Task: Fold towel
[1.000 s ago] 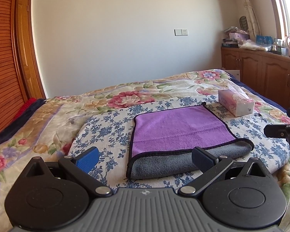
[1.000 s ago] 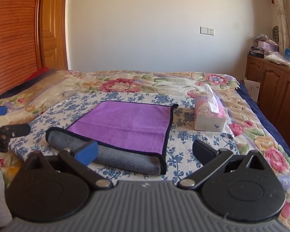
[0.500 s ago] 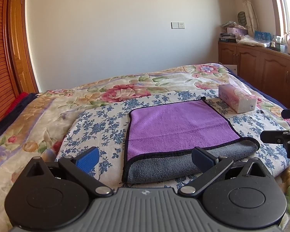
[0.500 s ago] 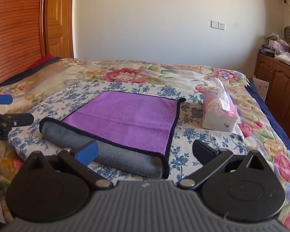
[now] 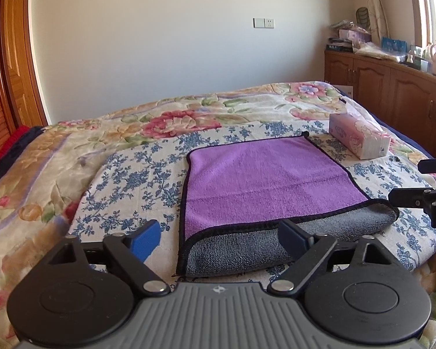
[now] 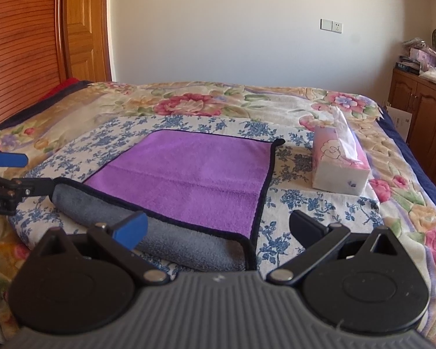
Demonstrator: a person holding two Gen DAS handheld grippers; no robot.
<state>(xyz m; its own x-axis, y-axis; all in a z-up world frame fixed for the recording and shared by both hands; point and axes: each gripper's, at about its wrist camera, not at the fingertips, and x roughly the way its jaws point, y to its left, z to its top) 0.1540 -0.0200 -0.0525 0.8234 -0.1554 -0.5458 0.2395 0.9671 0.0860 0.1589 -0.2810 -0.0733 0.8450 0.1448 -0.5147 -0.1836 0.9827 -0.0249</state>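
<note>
Towel (image 5: 264,180), purple over grey, on bed (image 5: 58,157): near rolled edge crosswise just ahead of left gripper (image 5: 218,235) and right gripper (image 6: 218,228), jaws wide, empty.

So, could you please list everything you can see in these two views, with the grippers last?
purple microfibre towel with black trim: one, purple top, grey underside rolled up along the near edge; lying on the blue-flowered cloth.
blue-flowered white cloth: one, white and blue; spread on the bed under the towel.
floral bedspread: one, cream with pink flowers; covering the bed.
pink tissue box: one, pink and white, a tissue sticking out; beside the towel's far right corner, apart from it.
wooden cabinet: one, brown; along the right wall, clutter on top.
wall switch plate: one, white; on the far wall.
left gripper: open, near the towel's left near corner.
right gripper: open, near the right near corner.
</note>
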